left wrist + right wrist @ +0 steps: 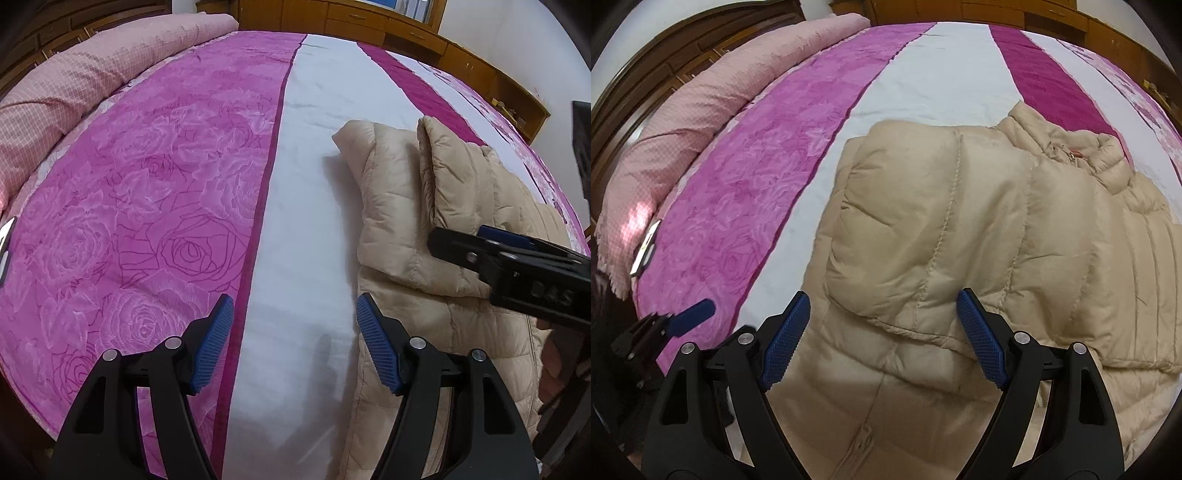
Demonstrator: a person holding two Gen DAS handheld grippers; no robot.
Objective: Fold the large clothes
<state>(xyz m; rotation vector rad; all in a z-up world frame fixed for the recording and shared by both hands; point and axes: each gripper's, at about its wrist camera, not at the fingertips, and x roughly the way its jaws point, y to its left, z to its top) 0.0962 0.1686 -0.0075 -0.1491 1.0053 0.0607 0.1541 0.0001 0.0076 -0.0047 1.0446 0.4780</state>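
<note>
right wrist view: beige puffer jacket (960,236) lies on the bed's white stripe (942,74), long axis running away from the camera, collar at the far end; right gripper (882,332) and left gripper (295,339) both spread, holding nothing; the puffy folded sleeve may spring back open, i'd guess

The jacket (960,229) lies on the bed (314,110), right of its middle. A rolled quilt (713,107) runs along the bed's left edge, a phone (645,248) beside it.
</note>
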